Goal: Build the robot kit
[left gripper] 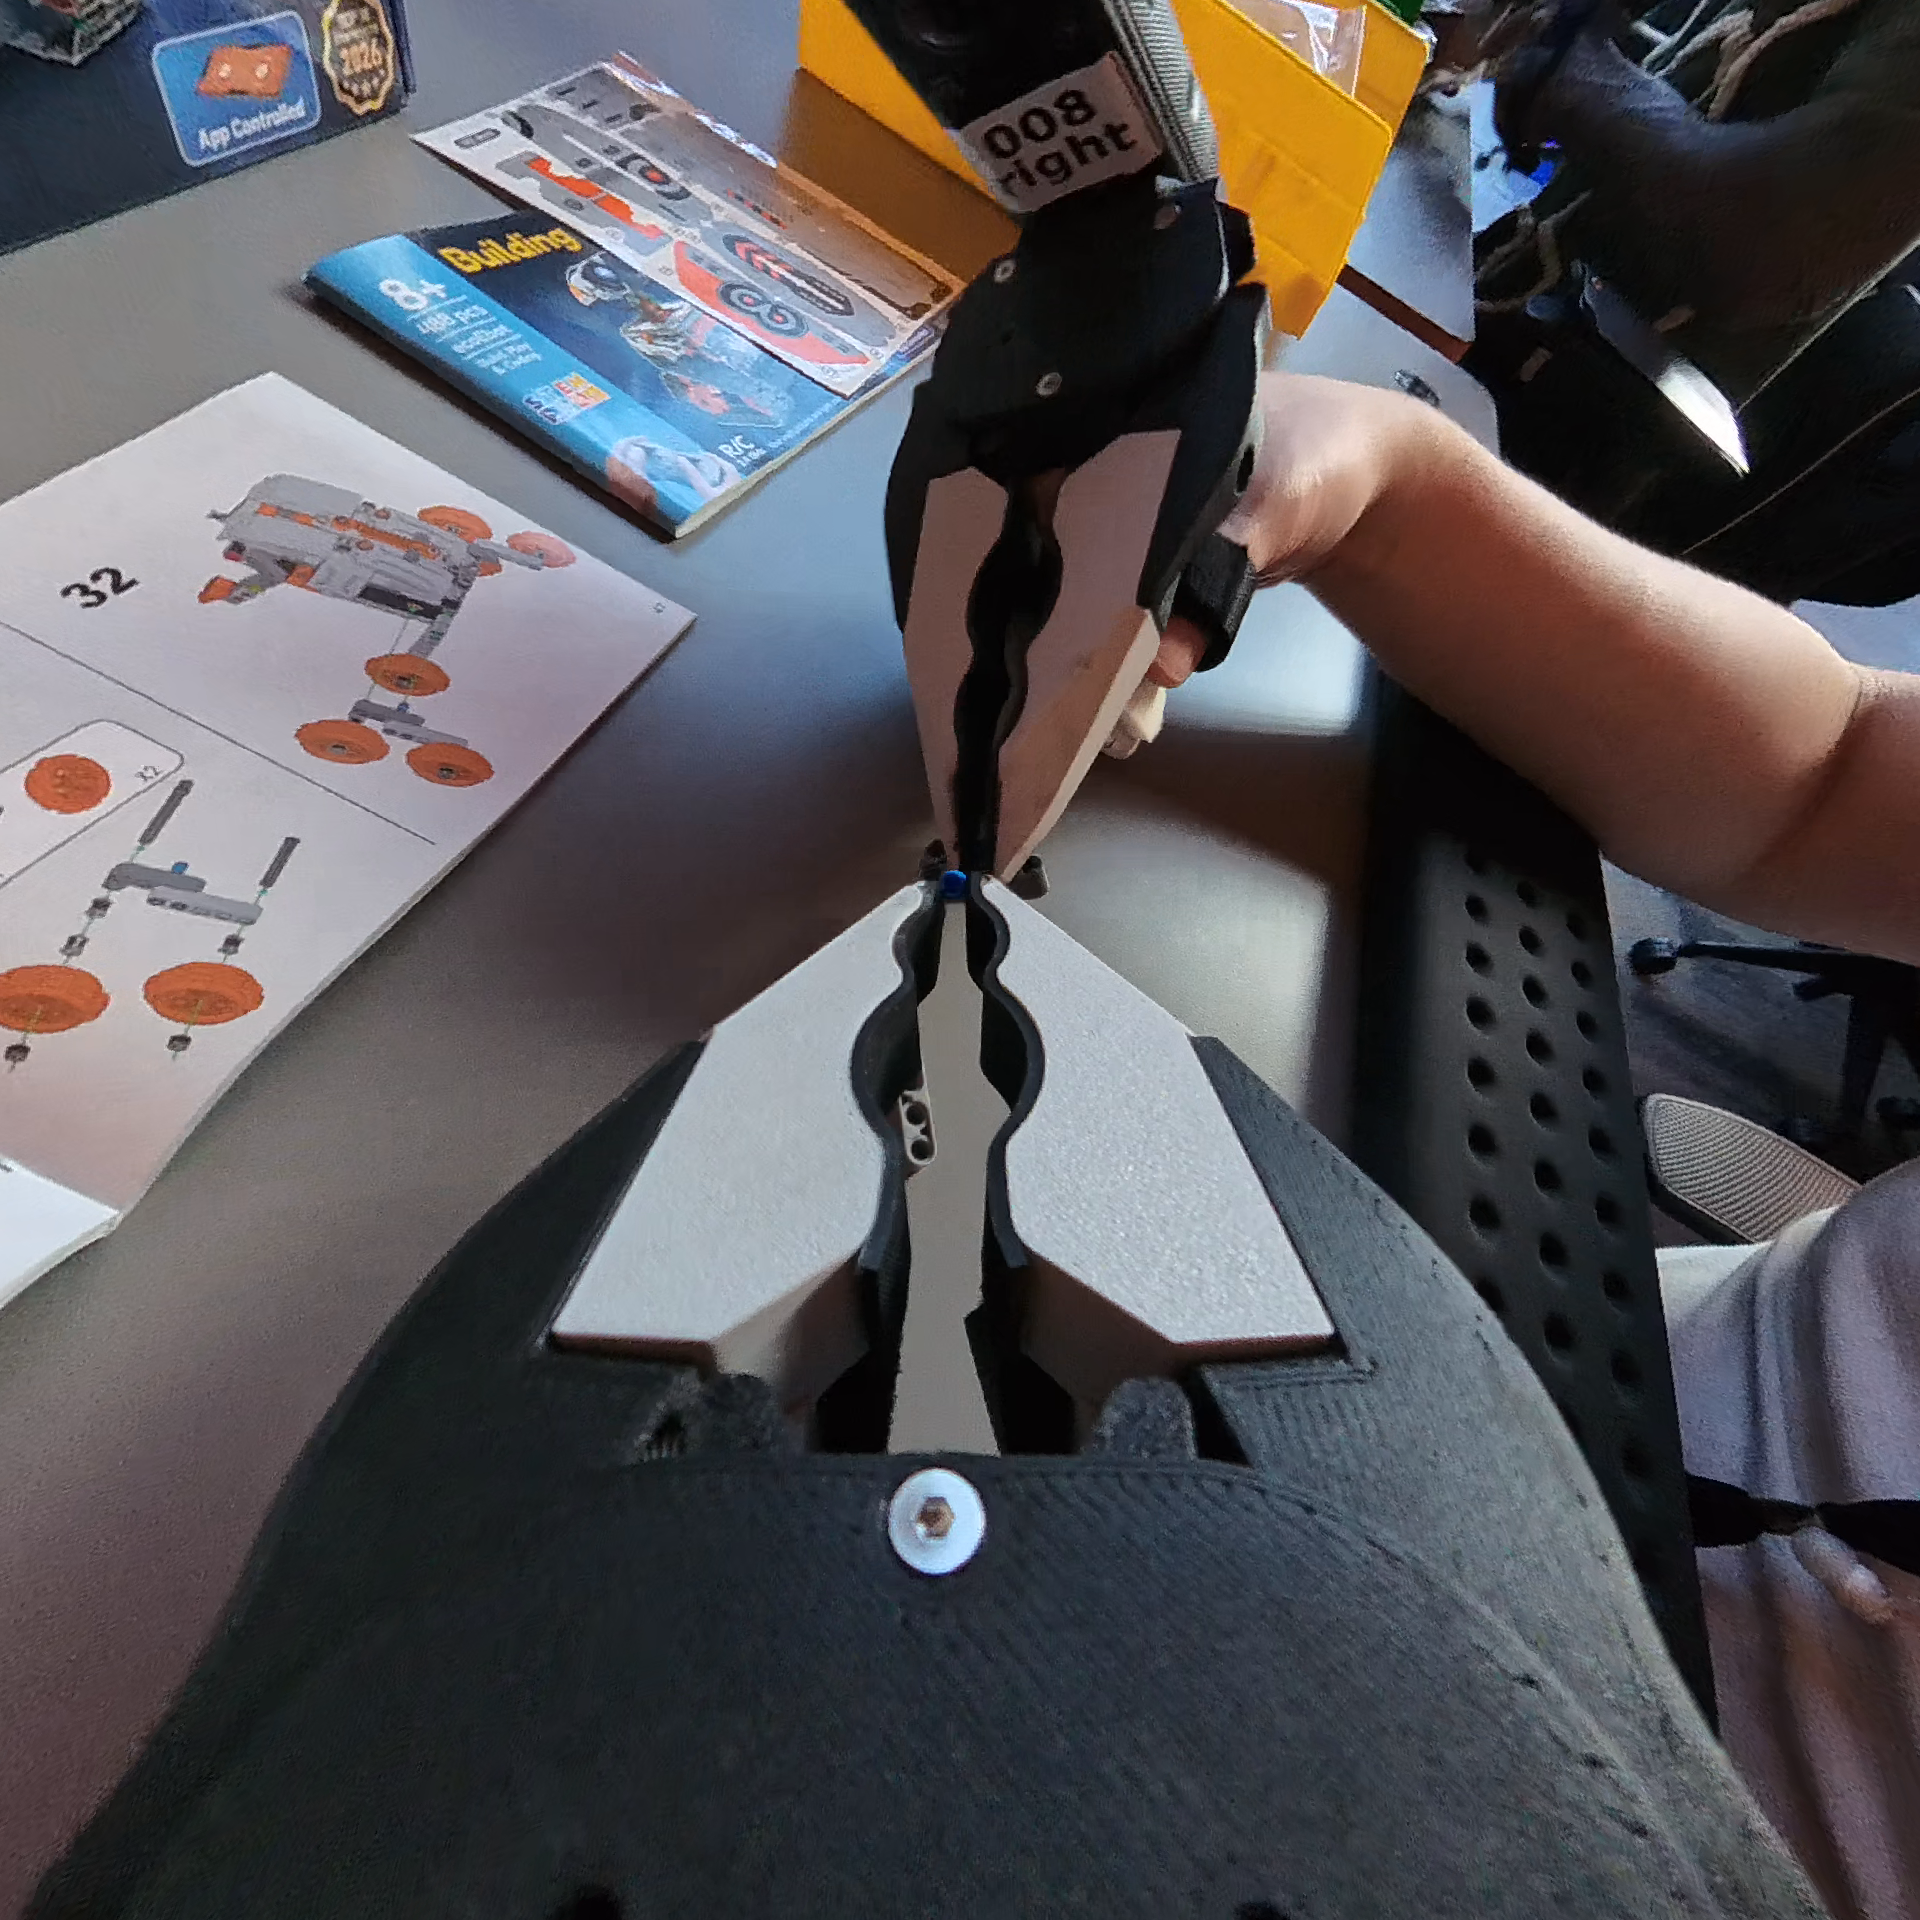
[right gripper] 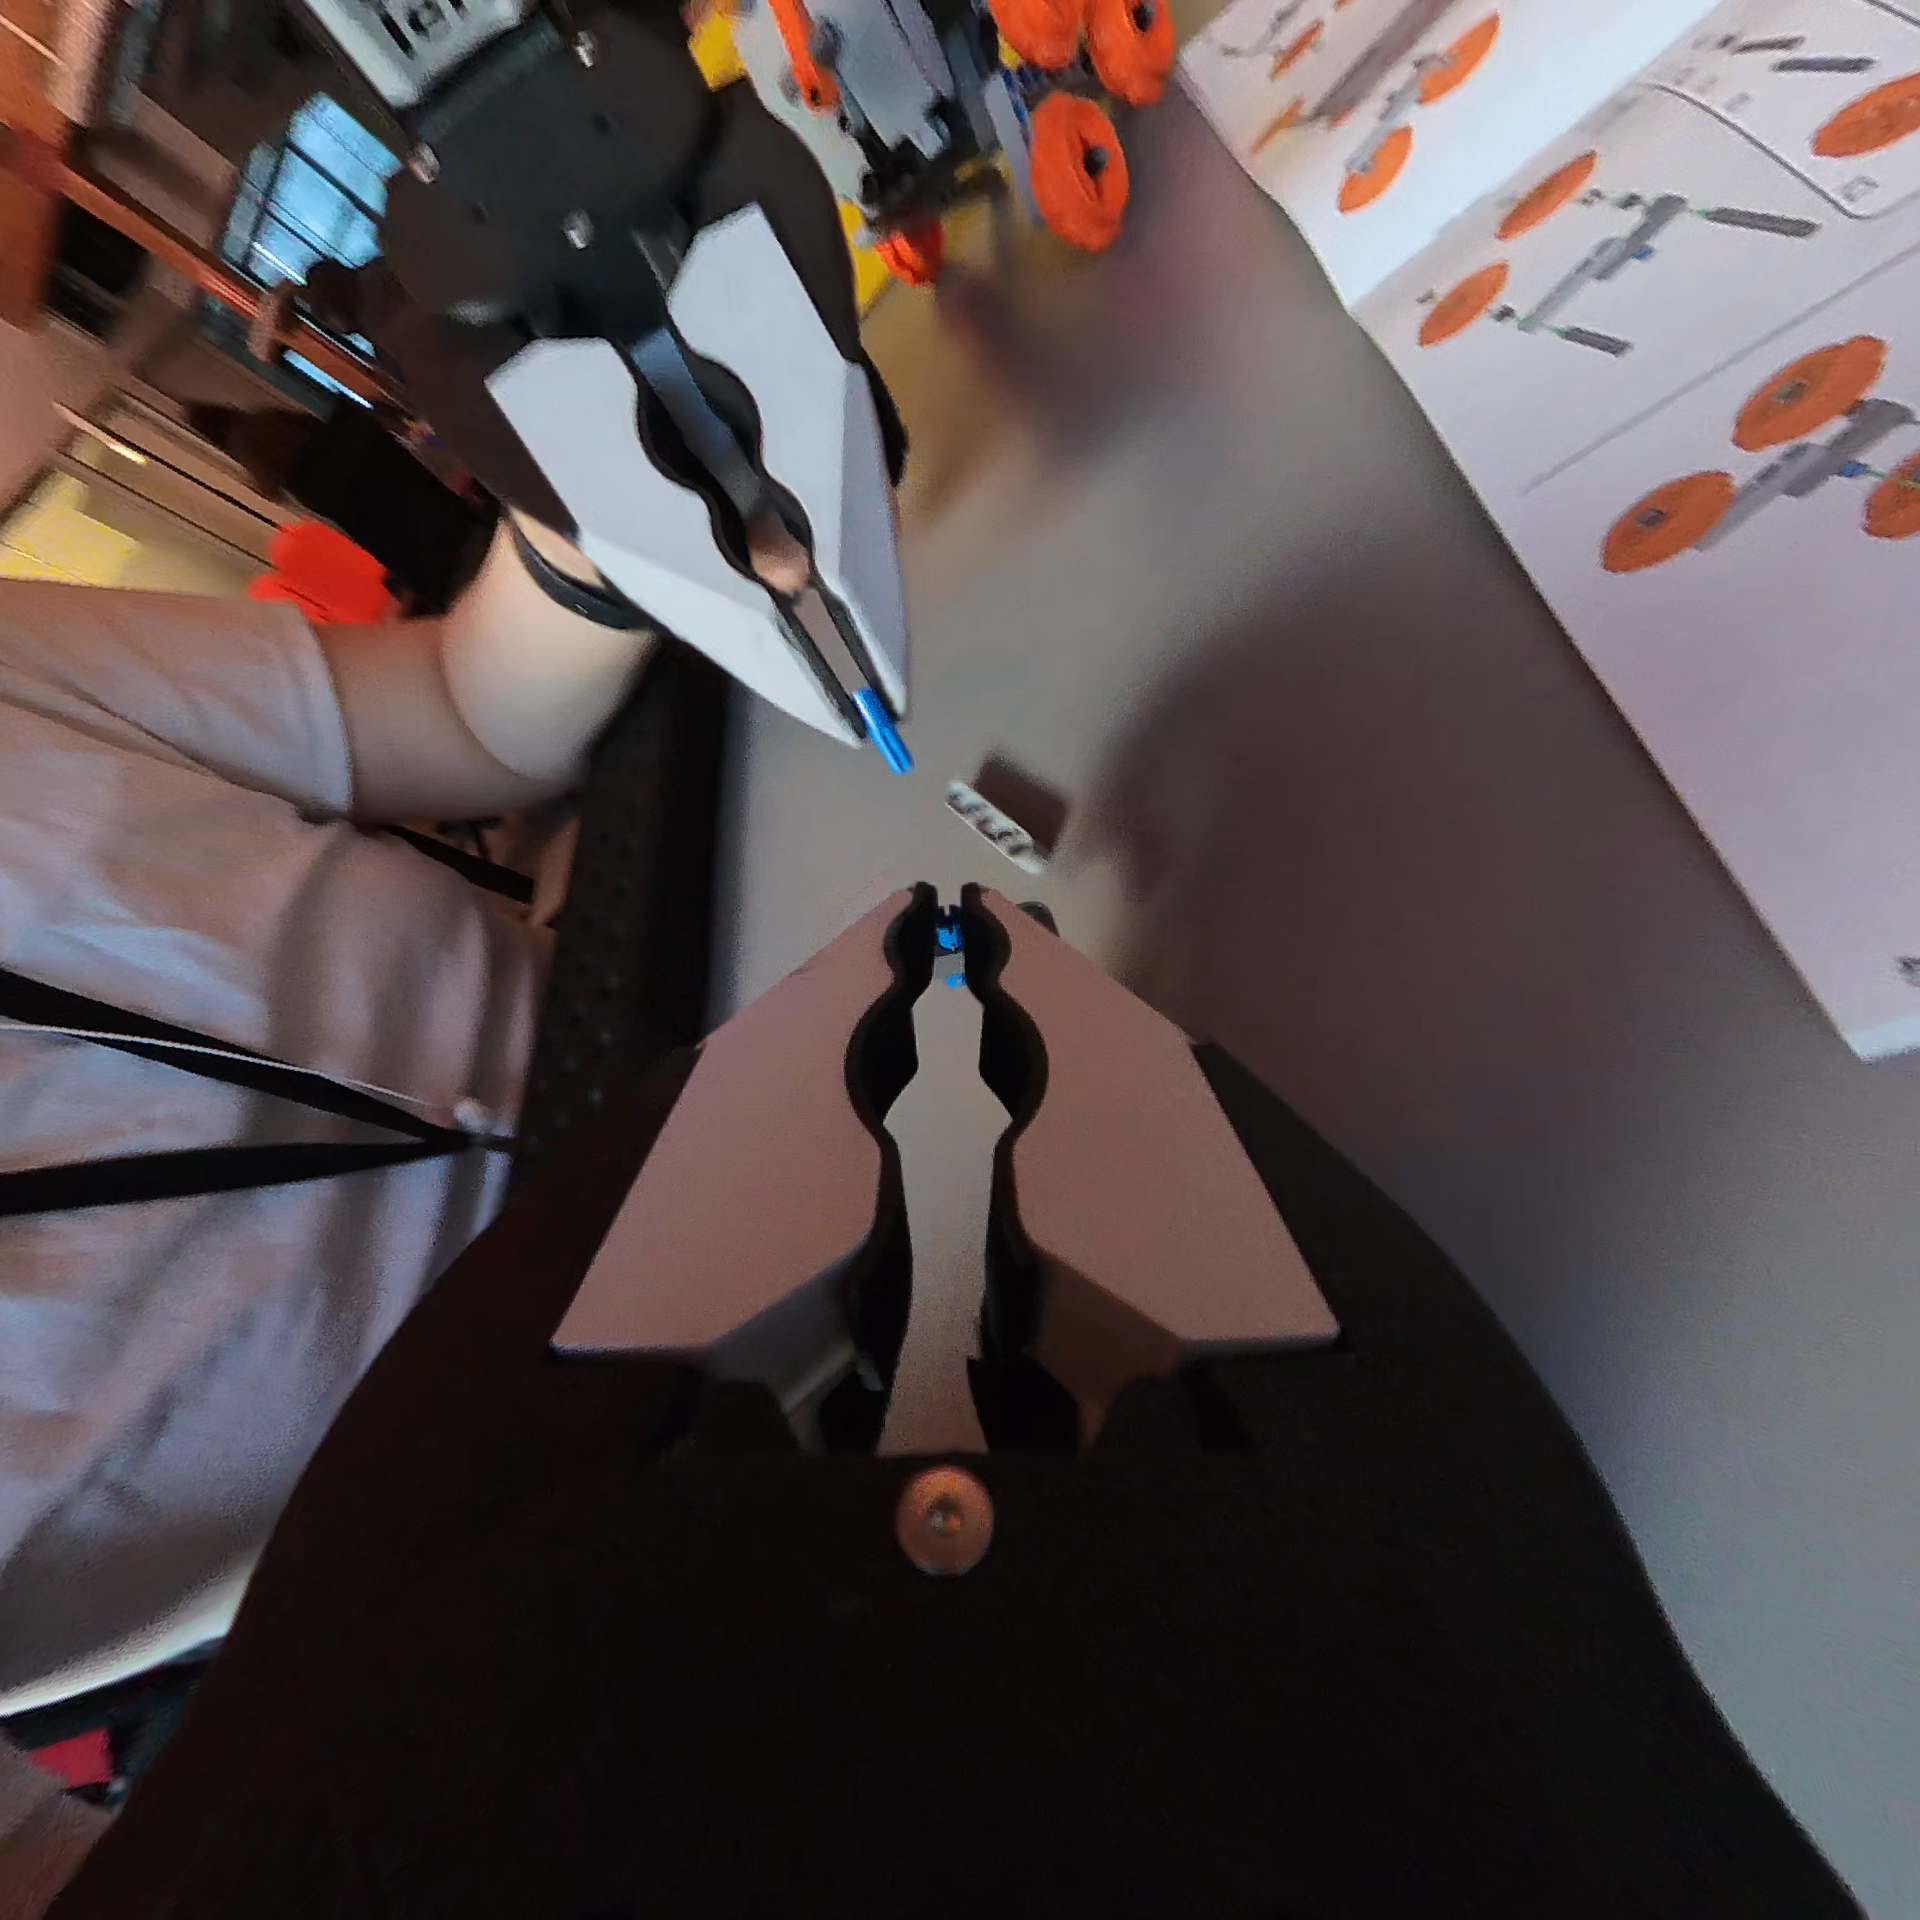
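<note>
Left tongs [left gripper: 954,891]: closed on a blue pin [left gripper: 953,885], pinched at the very tips so most of the pin stuck out.
Right tongs [right gripper: 943,902]: closed on a small blue-and-grey connector piece [right gripper: 948,948], tips nearly meeting the left tongs' tips.
Alignment: both tongs tip to tip, apparently to line the pin up with the piece.
Grey perforated beam [right gripper: 995,816]: flat on the bench [left gripper: 644,935], just beyond the right tongs.
Instruction sheet [left gripper: 260,748]: open, left of the left tongs.
Orange-wheeled model [right gripper: 997,114]: far behind the left tongs, blurred.
</note>
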`<state>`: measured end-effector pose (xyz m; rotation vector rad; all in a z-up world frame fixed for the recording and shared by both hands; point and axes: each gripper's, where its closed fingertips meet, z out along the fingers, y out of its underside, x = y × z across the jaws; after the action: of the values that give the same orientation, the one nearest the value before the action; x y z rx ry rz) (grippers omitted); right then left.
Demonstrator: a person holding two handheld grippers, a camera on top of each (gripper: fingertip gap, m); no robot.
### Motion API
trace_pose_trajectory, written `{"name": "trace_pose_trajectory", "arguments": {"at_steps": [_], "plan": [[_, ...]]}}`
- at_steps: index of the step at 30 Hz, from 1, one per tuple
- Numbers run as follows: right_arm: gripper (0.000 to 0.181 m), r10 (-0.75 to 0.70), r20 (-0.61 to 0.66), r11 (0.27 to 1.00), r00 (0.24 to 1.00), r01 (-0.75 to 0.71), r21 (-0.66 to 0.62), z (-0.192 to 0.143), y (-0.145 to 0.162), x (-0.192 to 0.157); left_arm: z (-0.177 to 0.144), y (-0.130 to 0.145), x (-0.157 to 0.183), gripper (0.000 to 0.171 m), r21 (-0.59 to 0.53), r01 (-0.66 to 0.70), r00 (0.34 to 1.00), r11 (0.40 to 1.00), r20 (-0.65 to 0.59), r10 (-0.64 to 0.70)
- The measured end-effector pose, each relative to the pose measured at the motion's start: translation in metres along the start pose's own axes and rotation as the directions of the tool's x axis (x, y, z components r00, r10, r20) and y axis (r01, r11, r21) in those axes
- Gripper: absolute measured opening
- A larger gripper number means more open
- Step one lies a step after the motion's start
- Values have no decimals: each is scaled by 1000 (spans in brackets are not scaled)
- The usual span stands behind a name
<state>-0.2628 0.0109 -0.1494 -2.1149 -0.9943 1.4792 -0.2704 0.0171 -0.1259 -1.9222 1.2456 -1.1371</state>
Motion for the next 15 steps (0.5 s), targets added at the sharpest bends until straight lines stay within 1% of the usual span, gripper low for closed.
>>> {"name": "trace_pose_trajectory", "arguments": {"at_steps": [2,4,6,11,15], "plan": [[4,-52,-57,998,997,51,-28,-5,6,9,-1,-1,0,2,8,18,1000,1000,-11,-18],[5,-56,-85,996,995,50,-72,-8,15,16,-1,-1,0,2,9,26,1000,1000,-15,-26],[5,-52,-72,995,996,46,-84,-13,18,14,0,0,1,2,3,22,1000,1000,-12,-22],[6,-109,-141,989,984,93,-117,-25,23,19,1,1,4,2,-8,9,1000,1000,-14,-9],[11,-141,-178,984,974,119,-130,-28,21,17,1,0,6,2,-10,10,1000,1000,-23,-10]]}}
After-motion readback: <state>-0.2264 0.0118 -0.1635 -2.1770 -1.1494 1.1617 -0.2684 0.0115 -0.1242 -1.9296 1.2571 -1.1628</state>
